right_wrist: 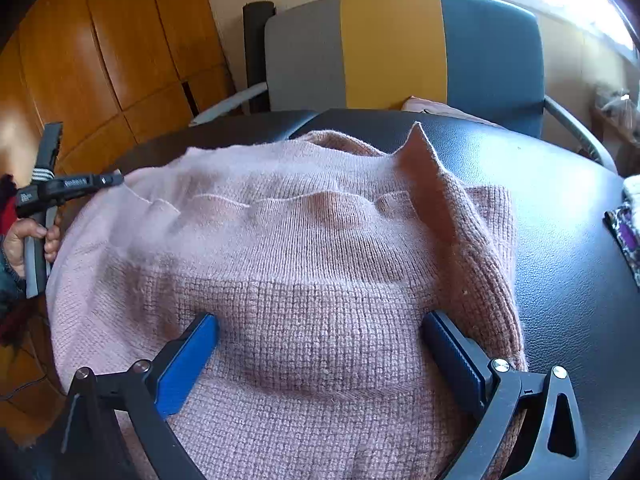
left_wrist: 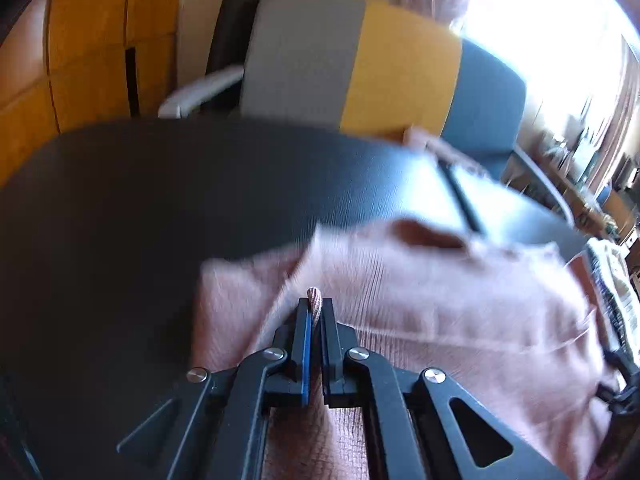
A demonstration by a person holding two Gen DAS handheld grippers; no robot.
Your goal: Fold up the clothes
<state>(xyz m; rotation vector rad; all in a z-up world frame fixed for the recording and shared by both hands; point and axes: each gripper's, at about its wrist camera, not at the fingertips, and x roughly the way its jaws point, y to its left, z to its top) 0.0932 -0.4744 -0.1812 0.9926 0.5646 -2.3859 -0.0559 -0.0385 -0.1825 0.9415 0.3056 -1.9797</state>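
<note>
My left gripper (left_wrist: 314, 312) has its fingers pinched tight on a fold of the pink sweater (right_wrist: 304, 264); a nub of knit pokes out past the tips. Left view is blurred. My right gripper (right_wrist: 320, 344) has its fingers spread wide w/ nothing between them, blue pads (right_wrist: 188, 360) low over the near part of the sweater; contact unclear. Sweater lies spread on the black bench (right_wrist: 560, 240), one corner sticking up on the far right. A grey, yellow & blue chair (right_wrist: 400, 48) stands at the bench's far side. Patterned cloth (right_wrist: 624, 236) at the right edge.
</note>
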